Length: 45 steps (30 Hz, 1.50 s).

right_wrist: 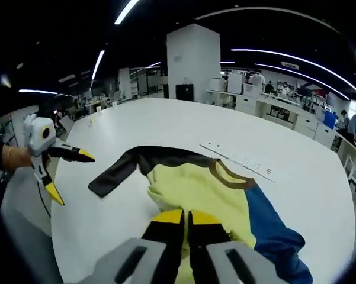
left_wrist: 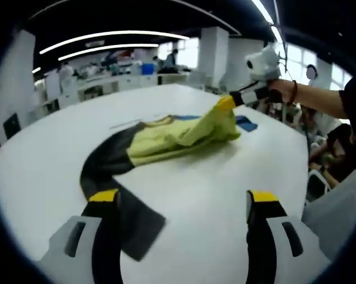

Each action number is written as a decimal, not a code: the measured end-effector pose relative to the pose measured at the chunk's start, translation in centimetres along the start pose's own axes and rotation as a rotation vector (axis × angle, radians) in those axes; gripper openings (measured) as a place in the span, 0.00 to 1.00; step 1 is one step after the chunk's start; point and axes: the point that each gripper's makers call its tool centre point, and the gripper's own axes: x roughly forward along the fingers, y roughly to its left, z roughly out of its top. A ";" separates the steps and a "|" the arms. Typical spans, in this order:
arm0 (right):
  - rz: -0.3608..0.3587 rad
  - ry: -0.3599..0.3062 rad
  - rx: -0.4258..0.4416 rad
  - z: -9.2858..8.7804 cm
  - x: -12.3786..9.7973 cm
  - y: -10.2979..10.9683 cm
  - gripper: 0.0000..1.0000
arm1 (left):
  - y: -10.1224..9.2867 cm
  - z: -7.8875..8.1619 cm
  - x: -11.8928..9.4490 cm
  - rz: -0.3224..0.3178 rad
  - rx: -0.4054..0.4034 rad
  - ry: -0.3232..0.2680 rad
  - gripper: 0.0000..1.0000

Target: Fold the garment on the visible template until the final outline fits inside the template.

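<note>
Garment: the yellow shirt [right_wrist: 195,189] with dark sleeves lies bunched near the middle of the white table [left_wrist: 237,177]; one dark sleeve [left_wrist: 115,177] trails toward your left gripper.
Template: a blue sheet [right_wrist: 272,236] shows under the shirt's far side in the right gripper view, and as a small blue corner [left_wrist: 246,123] in the left gripper view; most of it is covered, so you cannot read its full outline.
Right gripper: your right gripper [right_wrist: 186,219] is clenched on a fold of yellow cloth, lifted a little off the table.
Left gripper: your left gripper [left_wrist: 183,198] is released, jaws wide apart, hovering with the dark sleeve just beside its left jaw and grasping nothing.
Step in hand: judged as carrying the yellow body over toward the template.
How to do it well: keep the pinched fold low and draw it evenly so the cloth does not rope up; bring the free claw onto the sleeve end before you fold, and keep the blue corner uncovered as your guide.
Risk: the trailing sleeve may drag and end up outside the outline.
</note>
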 end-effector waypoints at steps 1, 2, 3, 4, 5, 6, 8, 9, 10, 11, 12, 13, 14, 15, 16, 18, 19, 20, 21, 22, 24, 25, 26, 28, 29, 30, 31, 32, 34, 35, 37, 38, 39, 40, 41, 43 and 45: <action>-0.004 -0.001 0.003 0.1 0.1 -0.2 0.00 | 0.0 0.1 0.1 -0.003 -0.001 -0.002 0.82; -0.018 -0.006 0.024 0.4 0.3 -0.9 0.00 | 0.0 0.3 0.3 -0.005 -0.004 -0.005 0.82; -0.031 -0.006 0.046 0.4 0.4 -1.6 0.00 | 0.0 0.4 0.4 -0.007 -0.004 -0.008 0.81; -0.039 -0.008 0.056 0.5 0.5 -2.1 0.00 | 0.0 0.6 0.6 -0.008 -0.004 -0.010 0.81; -0.050 -0.008 0.066 0.5 0.6 -2.6 0.00 | 0.0 0.6 0.7 -0.009 -0.003 -0.011 0.81; -0.060 -0.006 0.075 0.5 0.7 -3.0 0.00 | 0.0 0.7 0.9 -0.011 -0.002 -0.012 0.81; -0.073 -0.008 0.088 0.5 0.9 -4.0 0.00 | -0.1 0.8 1.3 -0.016 -0.002 -0.012 0.80; -0.077 -0.006 0.095 0.4 0.9 -4.4 0.00 | -0.2 0.8 1.6 -0.021 -0.004 -0.011 0.79; -0.087 -0.001 0.102 0.1 1.1 -4.9 0.00 | -0.2 0.8 1.8 -0.023 -0.007 -0.009 0.78; -0.095 0.003 0.106 -0.1 1.2 -5.3 0.00 | -0.3 0.8 2.1 -0.026 -0.010 -0.008 0.77; -0.105 0.014 0.116 -0.5 1.4 -5.9 0.00 | -0.3 0.8 2.3 -0.028 -0.012 -0.008 0.77; -0.109 0.017 0.125 -0.7 1.5 -6.2 0.00 | -0.4 0.7 2.6 -0.031 -0.014 -0.005 0.76; -0.114 0.020 0.133 -0.9 1.6 -6.6 0.00 | -0.5 0.8 2.8 -0.033 -0.015 -0.005 0.75; -0.119 0.027 0.139 -1.2 1.7 -6.9 0.00 | -0.6 0.8 3.0 -0.036 -0.015 -0.005 0.75; -0.124 0.032 0.141 -1.5 1.8 -7.2 0.00 | -0.7 0.8 3.3 -0.041 -0.016 -0.005 0.75; -0.140 0.045 0.157 -2.0 2.1 -7.9 0.00 | -0.8 0.9 3.7 -0.045 -0.018 -0.007 0.73; -0.144 0.047 0.162 -2.2 2.2 -8.1 0.00 | -0.8 1.0 3.9 -0.046 -0.020 -0.006 0.72; -0.148 0.049 0.165 -2.4 2.4 -8.4 0.00 | -0.8 1.0 4.1 -0.048 -0.024 -0.005 0.72; -0.158 0.056 0.167 -2.7 2.6 -8.8 0.00 | -0.8 1.0 4.2 -0.048 -0.027 -0.006 0.71; -0.161 0.058 0.170 -2.7 2.7 -8.9 0.00 | -0.8 1.1 4.4 -0.049 -0.031 -0.011 0.71; -0.175 0.068 0.164 -3.2 3.0 -9.4 0.00 | -0.8 1.2 4.6 -0.049 -0.035 -0.015 0.70; -0.180 0.073 0.161 -3.4 3.2 -9.6 0.00 | -0.9 1.2 4.7 -0.050 -0.037 -0.016 0.69; -0.189 0.085 0.161 -3.8 3.4 -9.9 0.00 | -1.0 1.2 4.8 -0.052 -0.041 -0.015 0.68; -0.199 0.100 0.162 -4.5 3.8 -10.4 0.00 | -1.0 1.3 4.9 -0.052 -0.047 -0.020 0.68; -0.205 0.110 0.163 -4.8 3.9 -10.6 0.00 | -1.1 1.3 4.9 -0.053 -0.048 -0.021 0.68; -0.210 0.117 0.162 -5.1 4.1 -10.7 0.00 | -1.1 1.2 4.9 -0.054 -0.049 -0.020 0.68; -0.212 0.121 0.161 -5.3 4.1 -10.8 0.00 | -1.1 1.2 4.9 -0.054 -0.050 -0.019 0.68; -0.218 0.131 0.163 -5.7 4.3 -10.9 0.00 | -1.2 1.2 4.9 -0.054 -0.048 -0.018 0.68; -0.220 0.141 0.168 -6.0 4.5 -10.8 0.00 | -1.2 1.2 4.8 -0.053 -0.047 -0.016 0.67; -0.219 0.145 0.168 -6.2 4.5 -10.7 0.00 | -1.1 1.1 4.7 -0.051 -0.048 -0.016 0.67; -0.217 0.159 0.160 -6.6 4.7 -10.5 0.00 | -1.0 1.1 4.5 -0.047 -0.049 -0.018 0.67; -0.218 0.166 0.156 -6.7 4.7 -10.4 0.00 | -1.0 1.1 4.4 -0.046 -0.050 -0.016 0.67; -0.217 0.178 0.149 -7.1 4.8 -10.4 0.00 | -1.0 1.0 4.4 -0.044 -0.048 -0.014 0.67; -0.216 0.185 0.148 -7.3 4.9 -10.3 0.00 | -0.9 1.0 4.3 -0.043 -0.047 -0.013 0.67; -0.216 0.194 0.147 -7.5 4.9 -10.3 0.00 | -0.9 1.0 4.3 -0.042 -0.047 -0.012 0.67; -0.218 0.215 0.147 -8.2 5.1 -10.3 0.00 | -0.9 0.9 4.2 -0.041 -0.048 -0.012 0.67; -0.220 0.233 0.156 -9.0 5.1 -10.2 0.00 | -1.0 1.0 4.2 -0.039 -0.051 -0.015 0.68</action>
